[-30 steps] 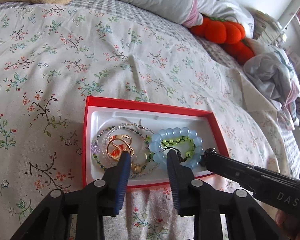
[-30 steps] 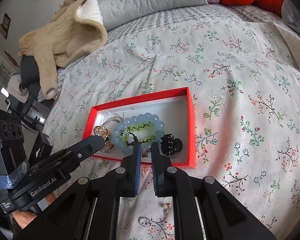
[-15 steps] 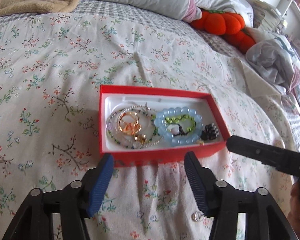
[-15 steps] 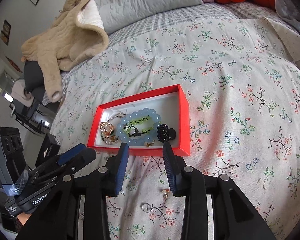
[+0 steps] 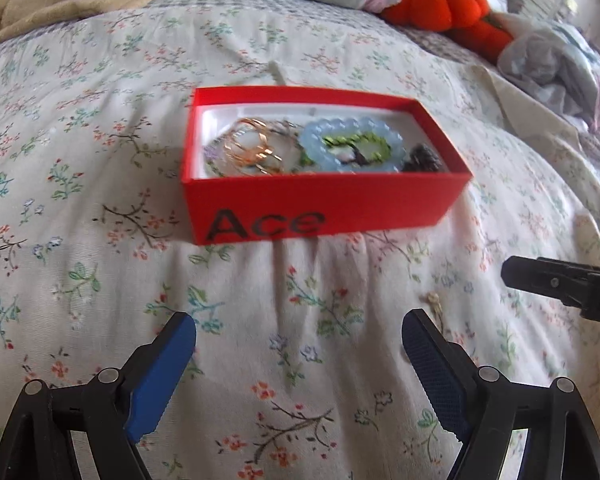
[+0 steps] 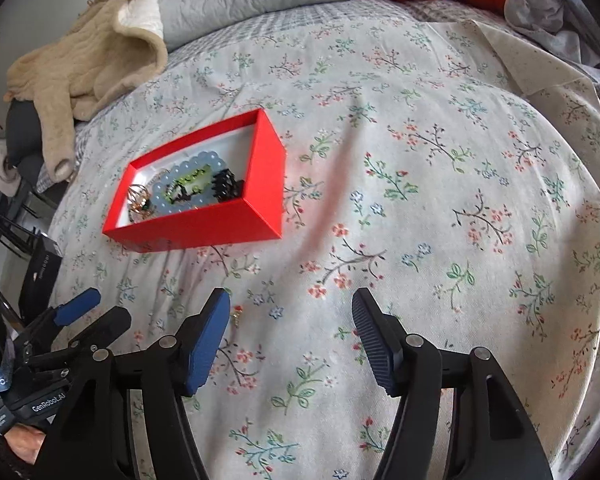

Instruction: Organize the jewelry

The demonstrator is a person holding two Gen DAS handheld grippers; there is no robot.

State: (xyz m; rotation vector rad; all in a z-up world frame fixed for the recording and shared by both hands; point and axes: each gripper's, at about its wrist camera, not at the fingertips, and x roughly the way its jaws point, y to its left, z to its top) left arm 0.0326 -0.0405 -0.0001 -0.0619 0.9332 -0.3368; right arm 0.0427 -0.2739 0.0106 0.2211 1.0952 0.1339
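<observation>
Both the left tongs (image 5: 299, 344) and right tongs (image 6: 291, 326) were opening, empty, above the floral bedspread (image 6: 420, 160); the open red cardboard box (image 5: 324, 204) showed its blurred, tangled jewelry (image 5: 256, 148).

The red box (image 5: 320, 204), in the middle of the left wrist view, carries the black word "Ace" on its near side wall. At the lower left of the right wrist view, the body of the left gripper (image 6: 96, 312) bears white lettering reading "GenRobot.AI". A black case (image 6: 40, 272) at the left edge has print too small to read.
</observation>
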